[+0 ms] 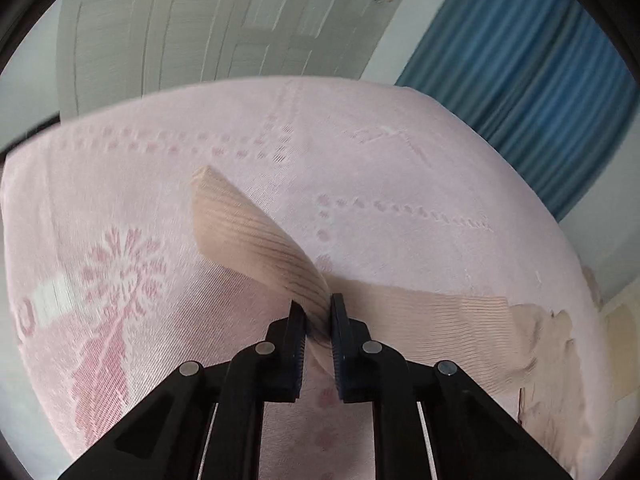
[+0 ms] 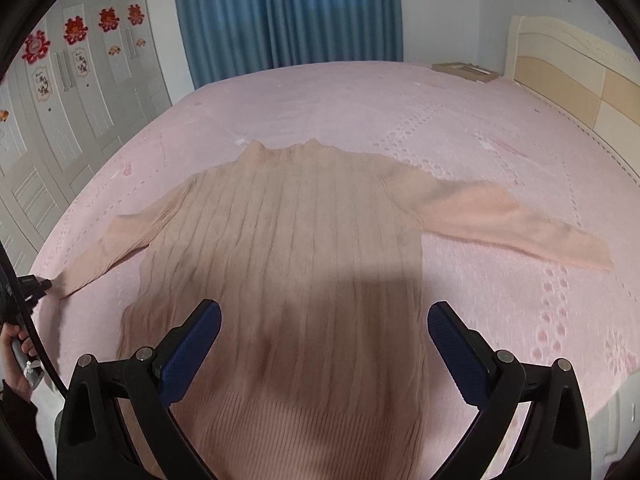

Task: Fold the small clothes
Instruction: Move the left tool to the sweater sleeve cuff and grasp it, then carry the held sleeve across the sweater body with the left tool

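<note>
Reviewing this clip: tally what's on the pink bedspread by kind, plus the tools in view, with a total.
Ribbed peach sweater: 1, left sleeve pinched in the left tool
Flat cardboard item near the headboard: 1
Tools: 2, the right tool open above the sweater
Total: 4

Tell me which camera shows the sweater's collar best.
The right wrist view. There the sweater lies spread flat on the pink bedspread with its collar in plain sight. The left wrist view shows only one sleeve, pinched in the left gripper, and no collar.
</note>
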`<move>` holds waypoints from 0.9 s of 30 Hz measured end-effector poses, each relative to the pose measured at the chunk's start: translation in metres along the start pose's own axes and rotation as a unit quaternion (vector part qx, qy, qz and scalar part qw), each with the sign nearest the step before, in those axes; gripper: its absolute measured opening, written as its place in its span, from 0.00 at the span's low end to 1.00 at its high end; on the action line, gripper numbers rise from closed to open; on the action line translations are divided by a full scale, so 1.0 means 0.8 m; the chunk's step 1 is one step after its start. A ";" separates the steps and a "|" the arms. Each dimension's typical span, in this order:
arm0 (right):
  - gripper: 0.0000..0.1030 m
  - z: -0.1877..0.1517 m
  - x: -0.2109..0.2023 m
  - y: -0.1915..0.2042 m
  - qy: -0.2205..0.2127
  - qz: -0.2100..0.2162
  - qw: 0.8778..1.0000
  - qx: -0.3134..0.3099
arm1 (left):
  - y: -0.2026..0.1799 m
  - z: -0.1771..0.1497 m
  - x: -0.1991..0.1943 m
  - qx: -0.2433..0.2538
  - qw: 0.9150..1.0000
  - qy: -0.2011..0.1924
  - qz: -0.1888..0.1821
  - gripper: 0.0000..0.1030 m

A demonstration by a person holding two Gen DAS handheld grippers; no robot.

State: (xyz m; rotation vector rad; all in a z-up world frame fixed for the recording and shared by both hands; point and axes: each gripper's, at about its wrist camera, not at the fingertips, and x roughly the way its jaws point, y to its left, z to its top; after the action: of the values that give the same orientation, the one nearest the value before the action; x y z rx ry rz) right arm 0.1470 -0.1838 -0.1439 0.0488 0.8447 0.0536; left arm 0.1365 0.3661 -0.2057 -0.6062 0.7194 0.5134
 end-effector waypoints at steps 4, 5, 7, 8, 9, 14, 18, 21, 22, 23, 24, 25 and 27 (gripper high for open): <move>0.98 0.035 0.007 -0.011 -0.033 0.016 0.999 -0.006 | -0.068 0.014 -0.035 0.055 0.998 -0.031 0.001 0.11; 0.98 0.044 0.007 -0.016 -0.044 0.019 0.999 -0.008 | -0.092 0.018 -0.046 0.072 0.997 -0.038 -0.002 0.11; 0.98 0.054 0.008 -0.028 -0.060 0.021 0.998 -0.005 | -0.137 0.025 -0.062 0.099 0.994 -0.052 -0.016 0.11; 0.98 0.056 0.008 -0.038 -0.069 0.022 0.997 0.000 | -0.168 0.025 -0.073 0.117 0.991 -0.060 -0.024 0.11; 0.98 0.056 0.009 -0.048 -0.074 0.022 0.997 0.007 | -0.182 0.024 -0.081 0.127 0.989 -0.064 -0.029 0.11; 0.98 0.030 0.026 -0.113 -0.068 -0.010 0.997 0.024 | -0.327 0.000 -0.109 0.200 0.974 -0.074 -0.072 0.11; 0.98 0.026 0.022 -0.177 -0.071 -0.012 0.995 0.068 | -0.449 -0.052 -0.107 0.250 0.959 -0.052 -0.122 0.11; 0.98 0.018 0.025 -0.221 -0.062 -0.021 0.992 0.103 | -0.526 -0.109 -0.099 0.283 0.947 -0.024 -0.152 0.11; 0.98 0.013 0.027 -0.240 -0.054 -0.022 0.991 0.124 | -0.554 -0.134 -0.094 0.296 0.941 -0.009 -0.162 0.11; 0.98 0.011 0.028 -0.251 -0.049 -0.015 0.989 0.140 | -0.578 -0.161 -0.087 0.310 0.935 0.005 -0.171 0.11; 0.98 0.009 0.030 -0.263 -0.045 -0.004 0.986 0.160 | -0.587 -0.179 -0.085 0.320 0.931 0.012 -0.175 0.11; 0.98 0.006 0.033 -0.279 -0.040 0.019 0.981 0.188 | -0.606 -0.207 -0.078 0.336 0.924 0.025 -0.178 0.11; 0.98 0.002 0.036 -0.295 -0.035 0.045 0.973 0.222 | -0.629 -0.254 -0.063 0.362 0.914 0.046 -0.177 0.11</move>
State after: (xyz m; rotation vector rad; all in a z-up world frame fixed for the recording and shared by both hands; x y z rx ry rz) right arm 0.1738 -0.4170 -0.1792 0.5080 0.7698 -0.0520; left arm 0.3241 -0.1397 -0.1248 -0.0515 0.8026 -0.1362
